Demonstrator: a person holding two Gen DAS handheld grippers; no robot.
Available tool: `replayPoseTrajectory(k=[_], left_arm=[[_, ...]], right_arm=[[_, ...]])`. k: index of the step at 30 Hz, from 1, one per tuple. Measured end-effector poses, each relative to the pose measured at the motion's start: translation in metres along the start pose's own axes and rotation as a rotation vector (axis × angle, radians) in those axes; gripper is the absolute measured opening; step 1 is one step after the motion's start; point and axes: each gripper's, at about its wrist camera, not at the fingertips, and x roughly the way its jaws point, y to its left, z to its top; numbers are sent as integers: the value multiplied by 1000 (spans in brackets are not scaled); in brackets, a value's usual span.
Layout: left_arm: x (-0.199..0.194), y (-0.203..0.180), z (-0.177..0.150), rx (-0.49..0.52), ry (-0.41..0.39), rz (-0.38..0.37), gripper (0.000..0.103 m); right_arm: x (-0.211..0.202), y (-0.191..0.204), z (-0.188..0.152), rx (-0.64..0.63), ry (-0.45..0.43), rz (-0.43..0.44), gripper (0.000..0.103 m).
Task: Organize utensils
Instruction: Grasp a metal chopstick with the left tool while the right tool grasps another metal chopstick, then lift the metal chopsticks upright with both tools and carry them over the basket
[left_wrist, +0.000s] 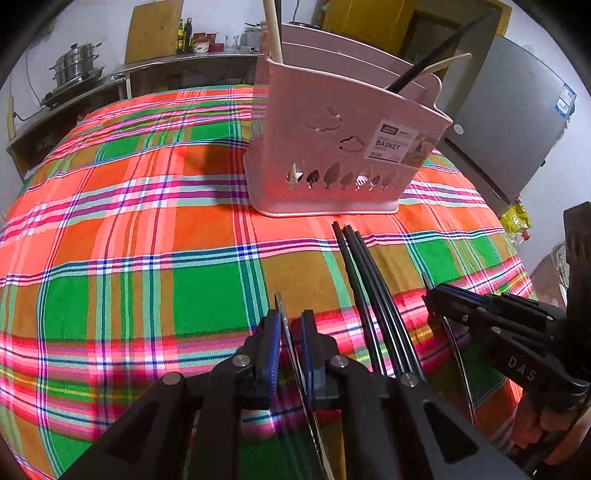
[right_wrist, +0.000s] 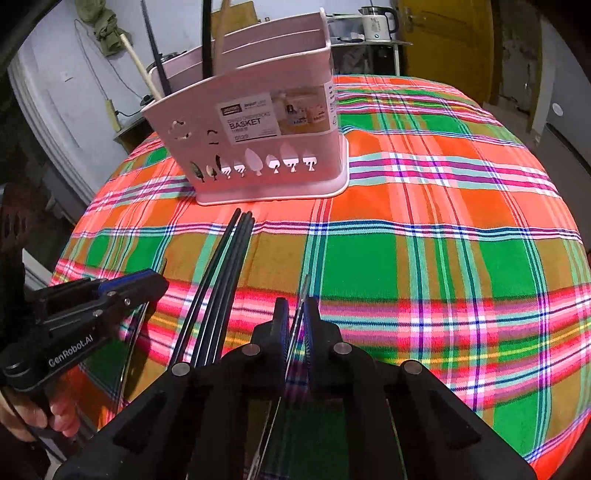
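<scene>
Metal, thin and shiny, sat clenched in both sets of fingers. Well in front of the basket (left_wrist: 332, 147), toward its left corner, the left gripper (left_wrist: 290, 317) pinched one edge (left_wrist: 281, 304), pointing steeply down at the counter (left_wrist: 147, 221). Black chopsticks (left_wrist: 365, 273) lay in a loose bundle, tips just short of the basket's front wall. Right of them, the right gripper (right_wrist: 295, 306) gripped a like edge (right_wrist: 303, 291), tilted down the same way. Whether these were two utensils or the rims of one clear plate could not be told. The step looked like a pick-up. Next, I judged, came a steady lift and a carry over the basket's rim.
</scene>
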Motion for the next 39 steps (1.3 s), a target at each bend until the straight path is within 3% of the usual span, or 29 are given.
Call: replayPoseTrajectory(k=[9,16,39], left_arm=[[2,-6,3,28,-1,30,6],[-7,-1,8,8,-4,-2,3],[-119,-28,57,110,-242,-46,3]], right_arm=[[4,3,6,-14,13,-10,5],[-6,2,6,-14,-6,8,4],[-109,16,41,-61,-254,10,4]])
